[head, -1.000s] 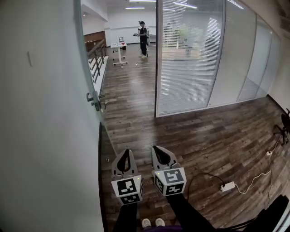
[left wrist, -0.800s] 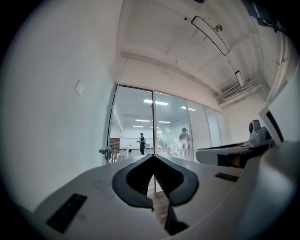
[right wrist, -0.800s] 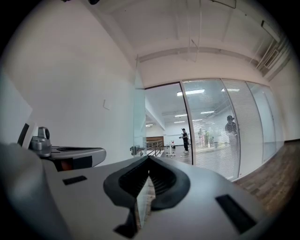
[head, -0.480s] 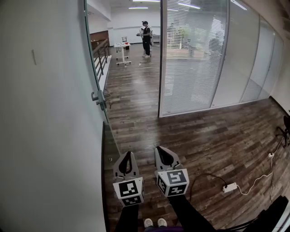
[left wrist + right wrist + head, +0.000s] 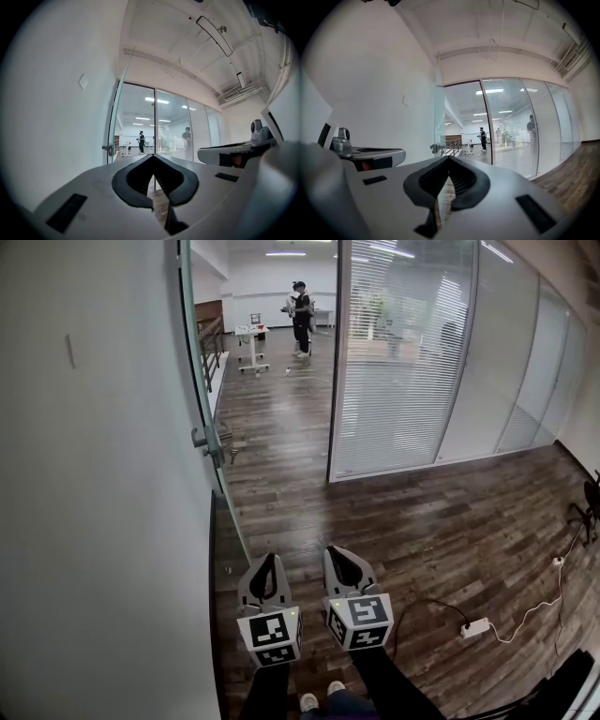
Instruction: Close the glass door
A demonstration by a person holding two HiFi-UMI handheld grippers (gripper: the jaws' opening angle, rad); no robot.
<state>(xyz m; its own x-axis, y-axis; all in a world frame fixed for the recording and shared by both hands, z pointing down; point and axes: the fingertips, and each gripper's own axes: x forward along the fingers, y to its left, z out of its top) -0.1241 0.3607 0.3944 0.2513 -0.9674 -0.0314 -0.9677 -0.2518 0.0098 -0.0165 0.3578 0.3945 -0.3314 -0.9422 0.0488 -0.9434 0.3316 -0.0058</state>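
The glass door (image 5: pixel 200 381) stands swung open along the white wall at the left, its greenish edge upright. Its metal handle (image 5: pixel 204 442) sticks out at mid height and also shows as the handle (image 5: pixel 108 148) and the handle (image 5: pixel 435 148) in the gripper views. My left gripper (image 5: pixel 266 561) and right gripper (image 5: pixel 336 554) hang side by side low in the head view, well short of the handle and pointing level toward the doorway. Both are shut with nothing between the jaws. The left gripper (image 5: pixel 152 157) and right gripper (image 5: pixel 448 159) show their tips meeting.
A glass partition with blinds (image 5: pixel 403 362) and its frame post (image 5: pixel 335 371) bound the doorway on the right. A person (image 5: pixel 300 315) stands far down the corridor by a small wheeled table (image 5: pixel 248 338). A power strip (image 5: pixel 472 625) with cable lies on the wood floor at the right.
Both grippers have drifted slightly down and right in the head view, still side by side and shut. The door and its handle have not visibly swung.
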